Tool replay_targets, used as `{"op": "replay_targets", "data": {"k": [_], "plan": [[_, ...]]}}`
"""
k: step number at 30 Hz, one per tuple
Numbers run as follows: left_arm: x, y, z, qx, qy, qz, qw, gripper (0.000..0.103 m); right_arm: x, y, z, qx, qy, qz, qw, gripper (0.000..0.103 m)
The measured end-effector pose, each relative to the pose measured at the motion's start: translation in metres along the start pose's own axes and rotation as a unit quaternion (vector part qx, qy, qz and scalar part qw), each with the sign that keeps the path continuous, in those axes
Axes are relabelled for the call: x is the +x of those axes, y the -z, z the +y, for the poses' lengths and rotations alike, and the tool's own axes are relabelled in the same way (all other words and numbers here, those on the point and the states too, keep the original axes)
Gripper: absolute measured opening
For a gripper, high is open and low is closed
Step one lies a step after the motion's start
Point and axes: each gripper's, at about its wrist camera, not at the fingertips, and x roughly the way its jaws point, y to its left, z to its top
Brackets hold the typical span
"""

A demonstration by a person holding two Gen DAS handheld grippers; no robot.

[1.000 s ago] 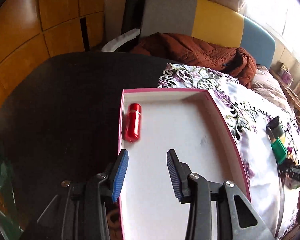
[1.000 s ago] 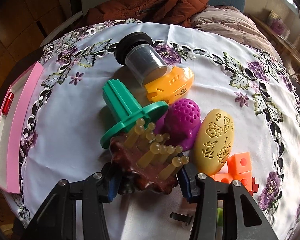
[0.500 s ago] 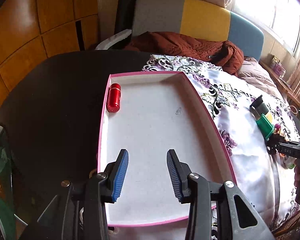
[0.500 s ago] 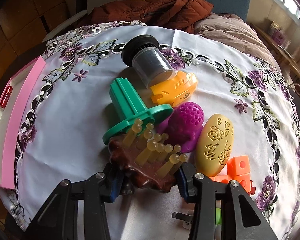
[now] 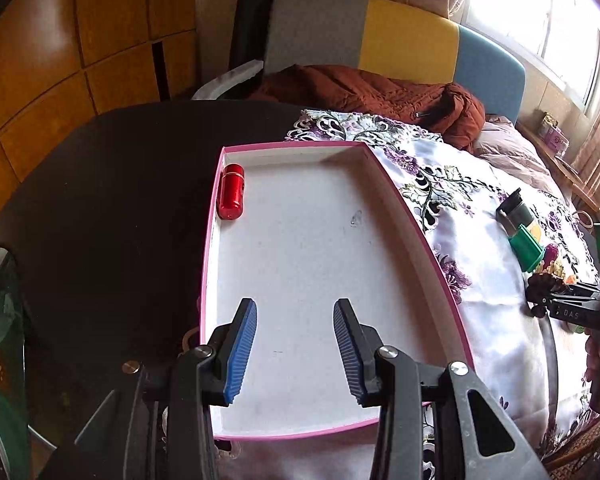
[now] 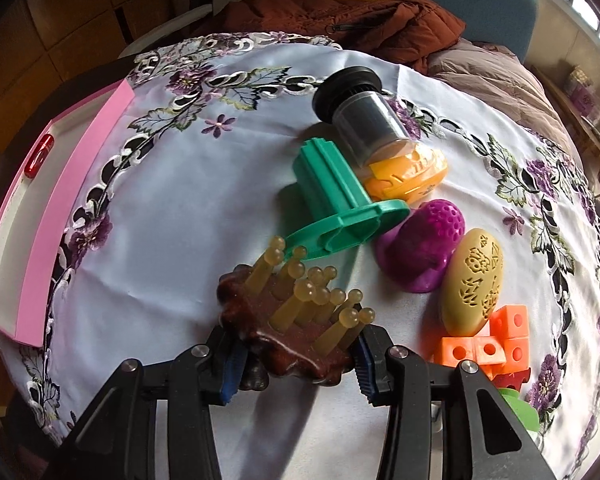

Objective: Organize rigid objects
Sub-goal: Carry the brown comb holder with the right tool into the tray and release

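Left wrist view: we hold the left gripper [image 5: 295, 346] with its blue pads spread and nothing between them, above the near half of the pink-rimmed tray [image 5: 416, 236]. A red capsule [image 5: 231, 197] lies in the tray's far left corner, against the rim. The tray sits half on the dark table [image 5: 112, 208], half on the embroidered cloth [image 5: 488, 292].

Right wrist view: the right gripper [image 6: 296, 364] pinches a dark brown knobbly base bearing yellowish pegs [image 6: 288, 320], the pads pressed on both its sides. Just beyond it lies a green flanged piece [image 6: 340, 204], its stem resting against a clear jar with a black cap [image 6: 360, 120] and an orange shell [image 6: 408, 176]. To the right we see a purple perforated dome [image 6: 420, 248], touching a tan carved egg [image 6: 474, 280], then orange cubes [image 6: 492, 340] at the near right. The tray [image 6: 60, 216] stands well apart at far left, open cloth between.
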Motion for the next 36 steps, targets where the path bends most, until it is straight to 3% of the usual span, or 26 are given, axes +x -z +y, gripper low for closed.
{"op": "replay_targets", "data": {"k": [13,24,32,36], "plan": [[0.001,0.004,0.013,-0.014,0.006,0.002,0.9999,0.04,-0.021,-0.006,0.058,-0.012,-0.055,-0.03,0.998,0.045],[0.0,0.006,0.042,-0.05,0.0,-0.001,0.9987,0.04,-0.056,-0.063,0.149,-0.072,-0.121,-0.085,0.986,0.046],[0.002,0.009,0.068,-0.078,-0.011,0.002,0.9969,0.04,-0.019,-0.102,0.229,-0.121,-0.138,-0.054,0.982,0.046],[0.007,0.012,0.079,-0.094,-0.014,0.009,0.9954,0.04,0.005,-0.121,0.255,-0.114,-0.14,-0.035,0.983,0.046]]}}
